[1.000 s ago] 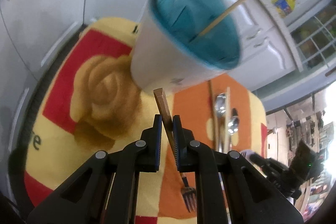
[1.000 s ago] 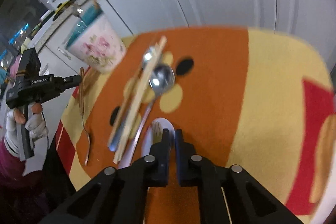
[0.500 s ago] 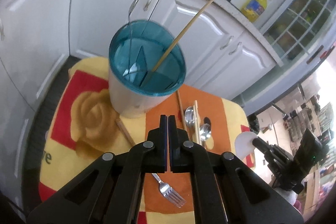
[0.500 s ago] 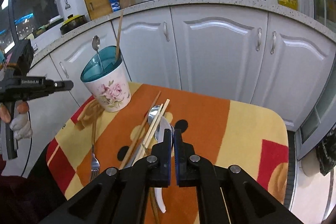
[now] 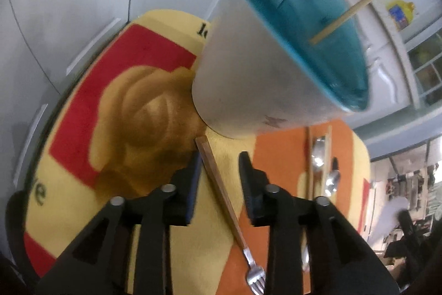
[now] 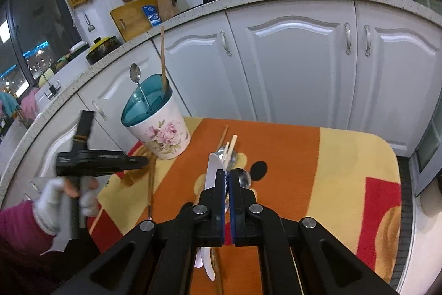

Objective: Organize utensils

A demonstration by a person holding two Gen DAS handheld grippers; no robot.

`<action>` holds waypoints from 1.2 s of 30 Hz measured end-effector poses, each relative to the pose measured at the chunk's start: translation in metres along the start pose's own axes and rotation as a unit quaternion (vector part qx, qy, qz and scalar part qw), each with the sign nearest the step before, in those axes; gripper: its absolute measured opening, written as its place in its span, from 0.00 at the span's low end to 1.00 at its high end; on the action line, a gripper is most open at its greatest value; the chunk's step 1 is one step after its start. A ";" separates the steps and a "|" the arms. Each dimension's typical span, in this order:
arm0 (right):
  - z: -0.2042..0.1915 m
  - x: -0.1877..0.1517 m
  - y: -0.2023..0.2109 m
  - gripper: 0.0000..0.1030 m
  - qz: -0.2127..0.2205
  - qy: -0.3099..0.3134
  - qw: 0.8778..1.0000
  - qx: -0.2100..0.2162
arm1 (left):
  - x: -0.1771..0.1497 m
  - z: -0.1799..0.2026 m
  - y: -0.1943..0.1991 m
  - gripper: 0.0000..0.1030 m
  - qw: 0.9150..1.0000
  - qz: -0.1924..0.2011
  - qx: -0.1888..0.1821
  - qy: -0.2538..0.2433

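straddling the wooden-handled fork [image 5: 221,191], the left tongs [image 5: 219,179] stand with jaws apart, the handle running up between them without being gripped; the fork lies flat on the patterned cloth [image 5: 154,253] that covers the counter, its tines toward the camera and its handle end just beside the base of the utensil cup [image 5: 248,79]. that cup, white outside with a pink flower print and teal inside, stands on the cloth near the white cabinets [image 6: 292,68] and holds a metal spoon [image 6: 136,75] and a single wooden chopstick [image 6: 163,57], both leaning upright. in the right wrist view the right tongs [image 6: 228,184] are closed together, and i cannot tell whether anything is caught between them. a white plastic spoon [image 6: 211,170] lies on the orange part of the cloth, passing under the tongs. just beyond the fingertips lie loose chopsticks [image 6: 230,148] across two metal spoons [image 6: 243,177].
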State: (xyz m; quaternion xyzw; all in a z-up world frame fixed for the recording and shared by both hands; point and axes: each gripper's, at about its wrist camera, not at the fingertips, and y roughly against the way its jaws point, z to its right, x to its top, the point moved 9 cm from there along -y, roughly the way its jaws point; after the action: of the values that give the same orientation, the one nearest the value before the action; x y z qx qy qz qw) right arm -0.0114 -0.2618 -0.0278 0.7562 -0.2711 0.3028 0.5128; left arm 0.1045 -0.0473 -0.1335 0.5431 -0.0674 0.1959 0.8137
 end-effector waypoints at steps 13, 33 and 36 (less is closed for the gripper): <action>-0.026 0.014 0.000 0.02 0.013 -0.001 0.999 0.037 | -0.007 -0.002 0.026 0.11 0.999 0.021 -0.017 -0.038; -0.083 0.069 0.004 0.02 0.061 0.051 0.995 0.062 | -0.001 0.032 0.190 0.08 0.978 0.142 -0.072 -0.134; -0.091 0.085 -0.001 0.02 0.070 0.057 0.994 0.065 | 0.007 0.034 0.210 0.08 0.975 0.156 -0.073 -0.142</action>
State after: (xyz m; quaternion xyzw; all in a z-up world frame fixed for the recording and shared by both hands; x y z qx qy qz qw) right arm 0.0303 -0.1841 0.0607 0.7489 -0.2731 0.3976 0.4544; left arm 0.0324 -0.0070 0.0623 0.4874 -0.2801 0.2362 0.7926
